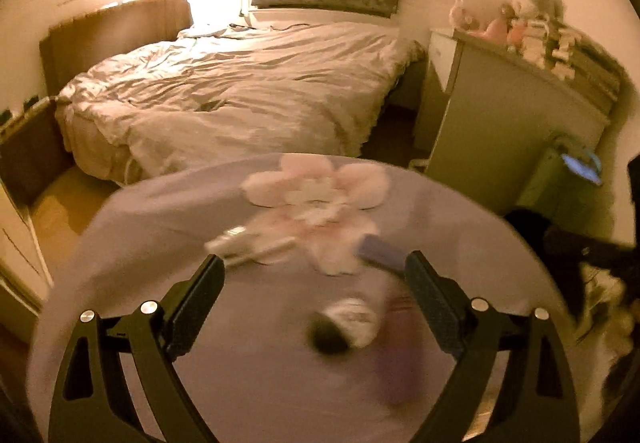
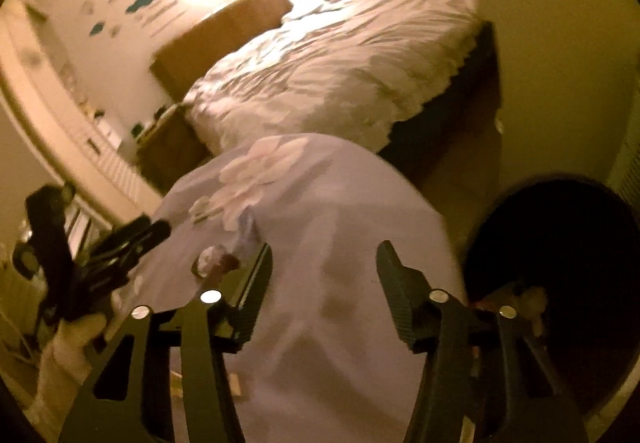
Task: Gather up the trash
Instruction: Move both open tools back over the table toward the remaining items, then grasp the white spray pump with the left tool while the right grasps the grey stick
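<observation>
A round table under a lilac cloth (image 1: pixel 256 363) with a pale flower print carries the litter. A white cup (image 1: pixel 348 325) lies on its side, its dark mouth towards me, between the fingers of my left gripper (image 1: pixel 316 267), which stands wide open without touching it. Beyond the fingertips lie a white wrapper (image 1: pixel 248 245) and a bluish packet (image 1: pixel 380 255). My right gripper (image 2: pixel 326 253) is open over bare cloth (image 2: pixel 340 323) with nothing between its fingers. In the right wrist view the cup (image 2: pixel 212 263) and the left gripper (image 2: pixel 132 239), held by a hand (image 2: pixel 76 339), appear at the left.
A dark round bin (image 2: pixel 560 243) stands right of the table. Behind the table is a bed (image 1: pixel 240 91) with a rumpled pale quilt. A cabinet (image 1: pixel 512 115) topped with books and soft toys stands at the right, and a green box (image 1: pixel 560 179) is beside it.
</observation>
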Available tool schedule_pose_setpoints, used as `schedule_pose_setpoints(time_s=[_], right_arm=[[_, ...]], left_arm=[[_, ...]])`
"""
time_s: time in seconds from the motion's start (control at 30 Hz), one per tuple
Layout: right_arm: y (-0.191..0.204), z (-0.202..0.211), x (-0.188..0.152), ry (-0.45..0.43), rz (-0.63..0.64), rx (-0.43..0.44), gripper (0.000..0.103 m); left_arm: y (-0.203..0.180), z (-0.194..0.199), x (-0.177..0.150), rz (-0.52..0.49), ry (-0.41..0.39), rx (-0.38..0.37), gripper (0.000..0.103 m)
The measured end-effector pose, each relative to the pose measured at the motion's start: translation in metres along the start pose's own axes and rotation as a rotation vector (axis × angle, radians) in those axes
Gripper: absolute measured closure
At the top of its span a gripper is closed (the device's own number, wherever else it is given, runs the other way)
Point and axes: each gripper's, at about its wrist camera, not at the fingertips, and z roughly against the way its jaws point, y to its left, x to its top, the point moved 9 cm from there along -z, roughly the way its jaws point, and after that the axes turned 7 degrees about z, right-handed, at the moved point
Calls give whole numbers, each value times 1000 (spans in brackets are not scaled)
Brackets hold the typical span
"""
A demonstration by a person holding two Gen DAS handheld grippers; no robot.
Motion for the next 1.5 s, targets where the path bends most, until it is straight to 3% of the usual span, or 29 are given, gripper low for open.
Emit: schedule_pose_setpoints(time_s=[0.3, 0.6, 0.7, 0.77, 0.87, 0.93, 1.07, 1.23, 1.5], right_arm=[[48, -66, 9, 118, 156, 14, 58], [63, -118, 3, 227, 298, -70, 58], [61, -128, 0, 247, 314, -84, 58], [62, -131, 1, 245, 331, -100, 61], [63, -135, 2, 243, 351, -122, 72], [62, -135, 2, 237, 351, -126, 75], [61, -128, 2, 213, 312, -98, 84], [59, -101, 6, 147, 238, -41, 85], [48, -40, 11, 32, 126, 20, 85]], left_arm=[[42, -49, 2, -188, 96, 49, 13], [52, -80, -5, -293, 154, 47, 14], [50, -84, -2, -273, 153, 0, 24], [48, -87, -1, -241, 158, -36, 35], [42, -88, -1, -209, 162, -74, 65], [36, -87, -3, -211, 160, -77, 72], [28, -79, -8, -174, 158, -86, 73], [21, -58, -12, -56, 145, -129, 73], [-31, -10, -1, -29, 90, -159, 73]])
